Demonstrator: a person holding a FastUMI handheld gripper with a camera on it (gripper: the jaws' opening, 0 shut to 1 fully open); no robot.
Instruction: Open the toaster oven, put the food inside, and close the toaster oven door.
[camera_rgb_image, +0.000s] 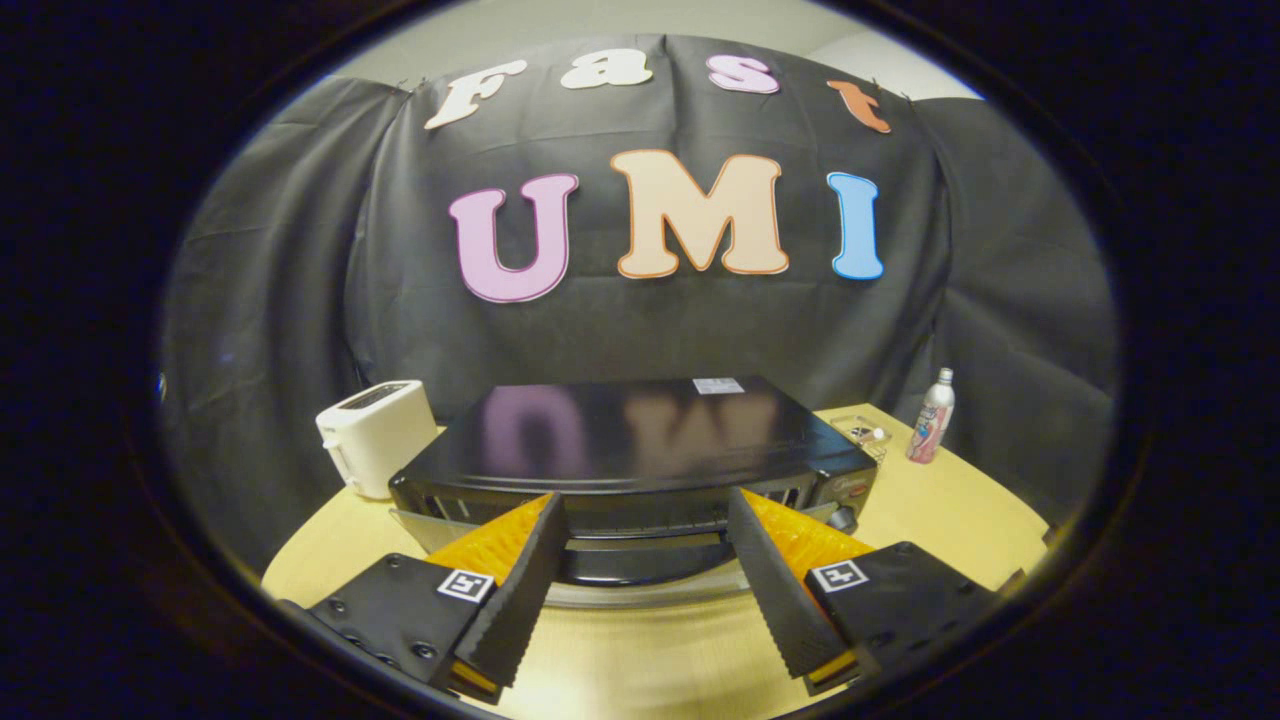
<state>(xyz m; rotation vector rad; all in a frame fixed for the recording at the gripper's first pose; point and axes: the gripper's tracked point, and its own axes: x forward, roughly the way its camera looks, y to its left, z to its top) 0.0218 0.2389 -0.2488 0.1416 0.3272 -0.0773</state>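
The toaster oven (630, 440) sits on the tabletop (940, 510), directly ahead of the hand-held gripper (645, 520). Its dark glossy top faces the camera and its front lies just beyond the fingertips. The hand-held gripper is released: its two fingers stand well apart with nothing between them, straddling the middle of the oven's front. A pale band runs along the lower front between the fingers; it looks like the door's edge or handle, but whether the door is shut or partly lowered cannot be told from this angle.

A white toaster (375, 435) stands just beside the oven on the left. On the other side, a small clear container (862, 432) sits near the oven's rear corner and a spray bottle (931, 416) stands beyond it. What the container holds is too small to identify, so the food cannot be confirmed.

Judgement: the task appears to be at the door stage, with the food not yet inside.

Risks from here: the fingers may close above or below the handle and slip off, since the handle sits low and is partly hidden. A pull not following the hinge arc could drag the oven across the tabletop and nudge the white toaster.
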